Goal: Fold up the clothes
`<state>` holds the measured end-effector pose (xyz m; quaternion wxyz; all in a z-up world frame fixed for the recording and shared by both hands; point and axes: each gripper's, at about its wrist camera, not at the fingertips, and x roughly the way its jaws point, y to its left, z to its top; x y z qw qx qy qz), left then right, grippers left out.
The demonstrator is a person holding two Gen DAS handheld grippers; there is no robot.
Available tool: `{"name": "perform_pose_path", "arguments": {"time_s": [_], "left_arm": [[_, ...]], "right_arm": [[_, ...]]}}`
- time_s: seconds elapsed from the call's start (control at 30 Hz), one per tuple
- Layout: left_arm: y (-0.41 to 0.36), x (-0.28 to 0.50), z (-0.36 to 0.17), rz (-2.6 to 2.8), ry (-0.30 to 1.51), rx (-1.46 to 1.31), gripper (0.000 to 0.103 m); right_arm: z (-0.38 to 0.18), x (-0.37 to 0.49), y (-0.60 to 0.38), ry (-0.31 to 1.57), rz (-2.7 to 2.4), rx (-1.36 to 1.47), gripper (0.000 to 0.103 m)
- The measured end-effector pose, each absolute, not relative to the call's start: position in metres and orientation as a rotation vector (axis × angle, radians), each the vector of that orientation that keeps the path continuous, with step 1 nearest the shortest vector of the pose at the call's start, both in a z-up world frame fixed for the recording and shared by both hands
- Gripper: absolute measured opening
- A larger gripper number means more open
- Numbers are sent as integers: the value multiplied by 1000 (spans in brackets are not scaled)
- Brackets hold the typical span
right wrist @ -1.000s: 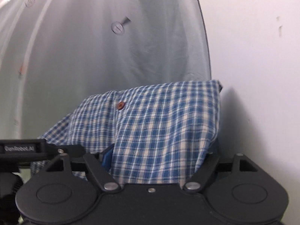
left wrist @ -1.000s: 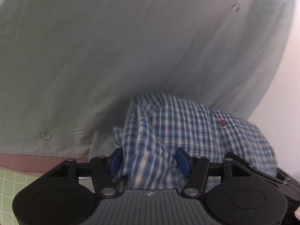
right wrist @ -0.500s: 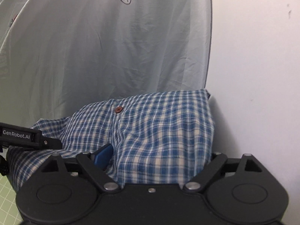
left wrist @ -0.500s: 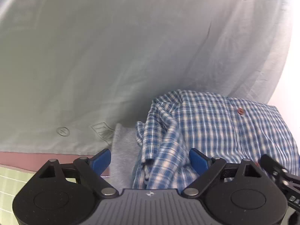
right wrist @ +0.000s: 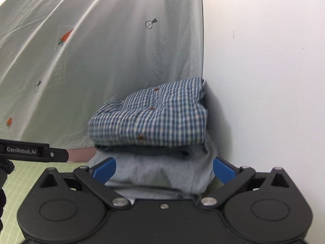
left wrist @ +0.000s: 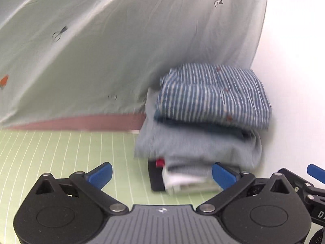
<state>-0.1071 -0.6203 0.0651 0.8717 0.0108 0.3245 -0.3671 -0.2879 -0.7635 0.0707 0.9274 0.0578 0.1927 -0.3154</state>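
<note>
Folded blue-and-white checked cotton shirt (right wrist: 150, 118) atop stacked grey folded garments (right wrist: 158, 172), against white wall (right wrist: 264, 81). Left gripper (left wrist: 161, 174) and right gripper (right wrist: 163, 169) released, jaws just spread wide, nothing gripped.

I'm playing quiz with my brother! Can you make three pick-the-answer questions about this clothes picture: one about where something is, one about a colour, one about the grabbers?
1. Where is the checked shirt?
A. top of the pile
B. on the green mat
C. in a gripper

2. What colour are the gripper pads?
A. red
B. blue
C. yellow

3. How are the right gripper and left gripper?
A. open, empty
B. shut on the shirt
C. holding a sock

Answers: 1 A, it lies on the grey folded clothes. 2 B, plainly blue. 3 A, jaws wide, having just been opening, clamping nothing.
</note>
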Motion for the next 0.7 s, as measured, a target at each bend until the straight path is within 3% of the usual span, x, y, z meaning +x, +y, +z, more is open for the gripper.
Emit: {"name": "perform_pose_path", "arguments": {"time_s": [0.37, 0.7], "left_arm": [[-556, -195, 41, -806, 703, 137, 103], [-547, -219, 43, -843, 648, 200, 103]], "right_arm": [[40, -352, -685, 563, -666, 133, 103], [40, -384, -674, 559, -718, 175, 103]]}}
